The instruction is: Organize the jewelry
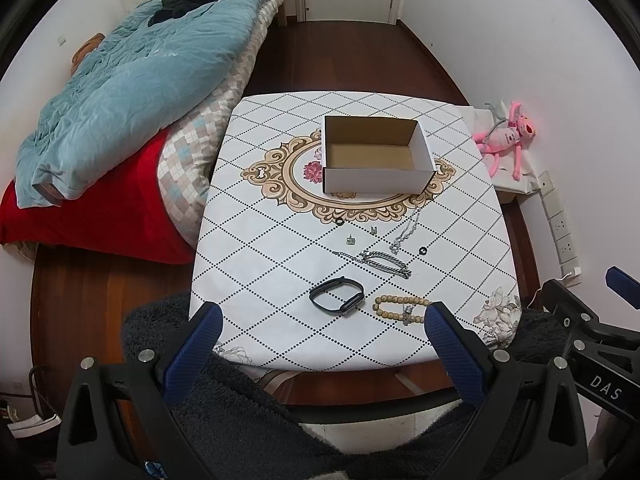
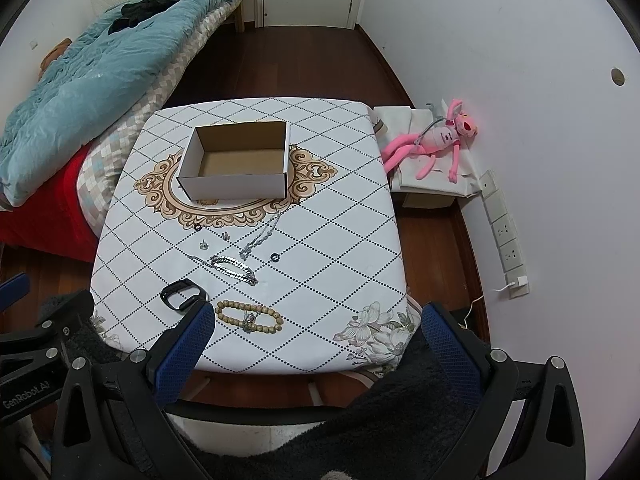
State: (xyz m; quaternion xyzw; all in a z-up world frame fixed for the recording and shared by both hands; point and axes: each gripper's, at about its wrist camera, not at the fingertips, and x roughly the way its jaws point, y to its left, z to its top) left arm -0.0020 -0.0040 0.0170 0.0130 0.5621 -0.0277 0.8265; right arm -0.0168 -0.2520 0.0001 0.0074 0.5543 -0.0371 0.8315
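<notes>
Both your left gripper (image 1: 322, 326) and right gripper (image 2: 316, 324) hang wide open and empty at the desk's (image 2: 340, 240) near edge. The tan wooden bead bracelet (image 2: 249, 316), long axis crosswise, lies nearest the right gripper, beside the black wristband (image 2: 182, 295). Silver chains (image 2: 234, 266) lie beyond, before the open white cardboard box (image 2: 236, 168); nothing blocks the approach.

Both black plastic grippers w/ blue textured finger pads (image 1: 202, 344), silver screws, white lettering; person's dark fuzzy fleece clothing (image 2: 404, 420).
</notes>
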